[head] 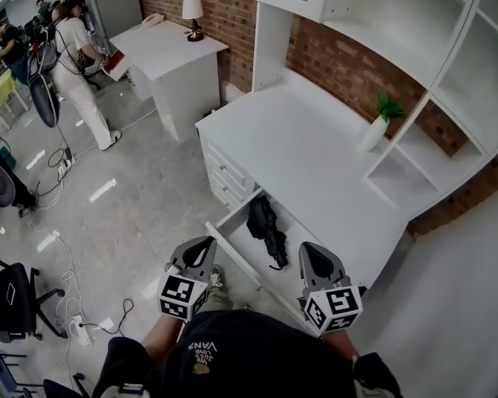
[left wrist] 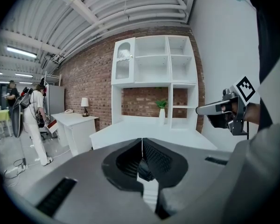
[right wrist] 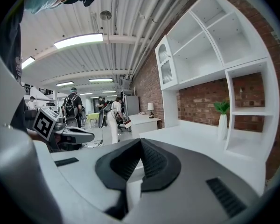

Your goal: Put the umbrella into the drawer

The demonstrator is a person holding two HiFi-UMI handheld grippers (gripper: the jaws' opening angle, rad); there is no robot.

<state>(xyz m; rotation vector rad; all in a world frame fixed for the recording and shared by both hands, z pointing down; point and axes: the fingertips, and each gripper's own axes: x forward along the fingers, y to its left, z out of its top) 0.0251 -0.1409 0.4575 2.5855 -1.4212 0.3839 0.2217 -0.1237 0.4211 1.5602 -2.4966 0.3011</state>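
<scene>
Umbrella: black folded fabric umbrella (head: pixel 266 230) lies in our open white drawer (head: pixel 236 237).
Jaws: left gripper (head: pixel 201 254), right gripper (head: pixel 318 260) both clenched, empty.
Remaining: nothing, we judge.

It was a large open lab dressed up as a home office: a white table (head: pixel 307 148) and shelf unit (head: pixel 448 23) against a brick wall (head: pixel 349 65), cables (head: pixel 64 164) across a glossy floor (head: pixel 141 214), an office chair (head: pixel 8 297), and strip lights (right wrist: pixel 79 40) overhead.

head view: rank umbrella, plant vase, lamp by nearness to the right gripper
1. umbrella, in the open drawer, just left of the right gripper
2. plant vase, farther back on the desktop
3. lamp, on the far desk
</scene>
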